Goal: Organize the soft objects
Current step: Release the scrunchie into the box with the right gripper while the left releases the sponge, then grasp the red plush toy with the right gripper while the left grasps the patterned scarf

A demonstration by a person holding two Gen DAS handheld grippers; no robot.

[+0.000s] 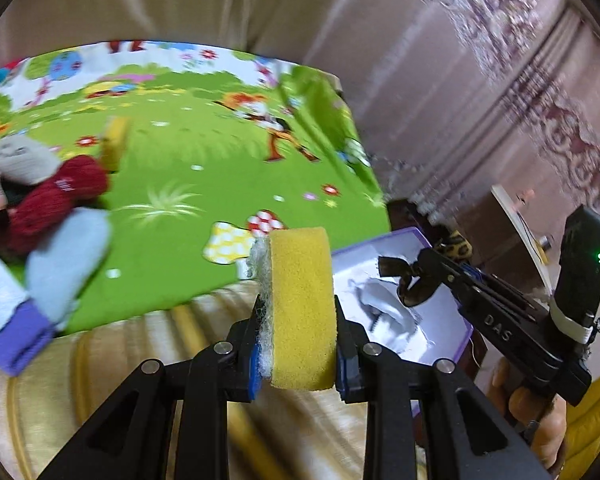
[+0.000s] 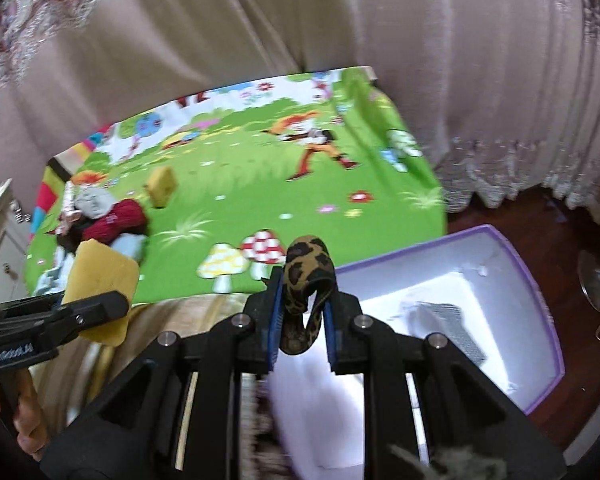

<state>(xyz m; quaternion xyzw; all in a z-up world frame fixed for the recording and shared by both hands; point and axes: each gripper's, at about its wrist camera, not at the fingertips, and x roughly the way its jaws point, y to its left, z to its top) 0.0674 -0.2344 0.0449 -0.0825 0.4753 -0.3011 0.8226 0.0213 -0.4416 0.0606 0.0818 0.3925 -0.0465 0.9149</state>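
Note:
My left gripper [image 1: 298, 336] is shut on a yellow sponge [image 1: 302, 304] with a white scouring layer, held upright over the bed's edge. The same sponge [image 2: 100, 292] shows at the left of the right wrist view. My right gripper [image 2: 300, 320] is shut on a leopard-print scrunchie [image 2: 306, 276], above the near edge of a purple-rimmed white box [image 2: 536, 276]. From the left wrist view the right gripper [image 1: 410, 276] hangs over that box [image 1: 416, 236]. A second yellow sponge [image 2: 162, 186] stands on the green play mat [image 2: 260, 184]. A pile of socks and gloves [image 1: 48, 200] lies at the mat's left.
Inside the box lies a dark checked item [image 2: 452, 328] on crumpled white paper. Beige curtains [image 2: 420, 40] hang behind the mat. Dark wood floor [image 2: 560, 220] shows beside the box. A cream bedspread [image 1: 120, 360] runs under the grippers. A person's hand [image 1: 540, 412] holds the right gripper's handle.

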